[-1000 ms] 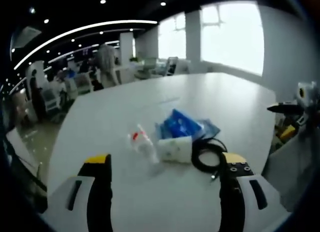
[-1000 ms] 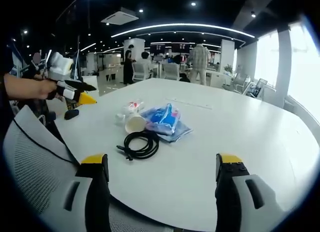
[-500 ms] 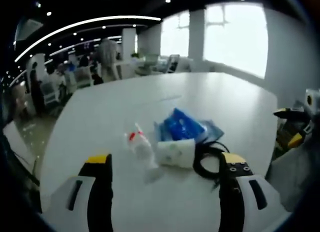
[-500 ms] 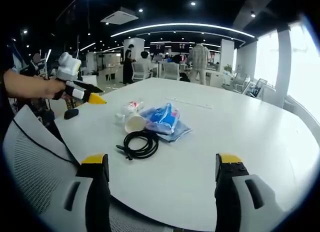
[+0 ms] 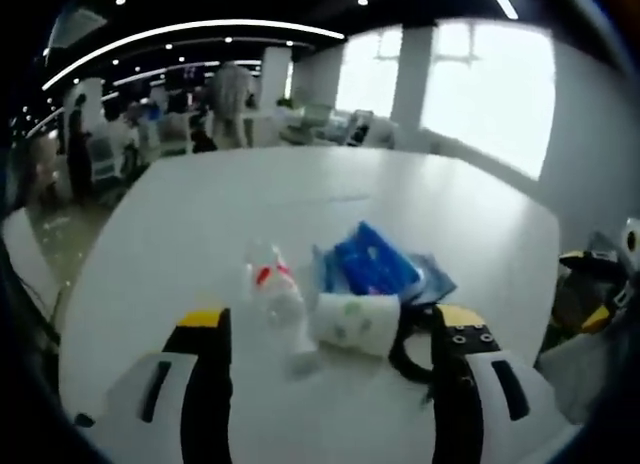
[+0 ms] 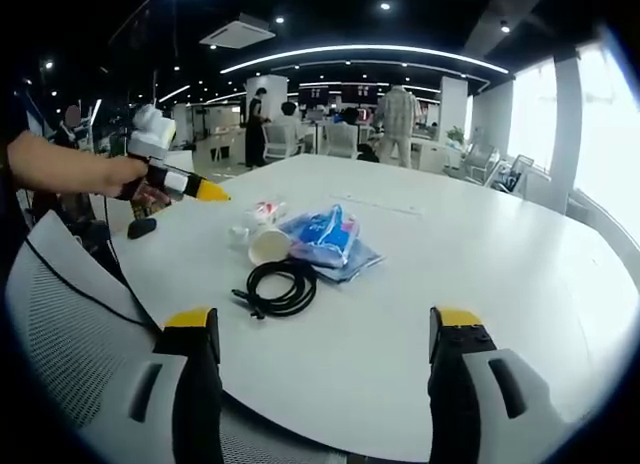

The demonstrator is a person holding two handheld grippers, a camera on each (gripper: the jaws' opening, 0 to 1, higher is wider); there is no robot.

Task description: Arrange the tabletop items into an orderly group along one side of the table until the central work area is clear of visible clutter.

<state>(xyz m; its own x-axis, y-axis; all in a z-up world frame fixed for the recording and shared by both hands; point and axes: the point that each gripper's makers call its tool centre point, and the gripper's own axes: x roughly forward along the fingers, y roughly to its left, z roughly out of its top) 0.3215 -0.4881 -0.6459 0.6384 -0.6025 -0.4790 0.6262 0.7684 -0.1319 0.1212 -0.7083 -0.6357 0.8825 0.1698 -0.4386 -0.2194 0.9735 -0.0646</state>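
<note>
Left gripper view: our left tongs (image 5: 318,356) stand wide apart and hold nothing, and the small cluster on the white bench (image 5: 200,214) lies right ahead of them, its near edge falling between the two yellow-tipped jaws. In it we see a clear plastic bottle (image 5: 272,299) with a red label lying on its side, a paper cup (image 5: 358,322) tipped over just beside it, a blue packet (image 5: 375,269) behind the cup, and a coiled black cable (image 5: 410,339) close against the right jaw. In the right gripper view our right tongs (image 6: 318,359) are also wide and empty, held at the near edge of the bench, well short of the same cluster: cable (image 6: 282,287) nearest, cup (image 6: 268,246) and bottle (image 6: 254,222) behind it, blue packet (image 6: 325,236) to their right. There our left tongs (image 6: 205,190), held in a hand (image 6: 125,174), reach over the bench's left edge; from this side we cannot tell how far they are spread. Compared with a second ago, they have come further in over the bench, and the cluster now sits larger and closer between the left jaws.
</note>
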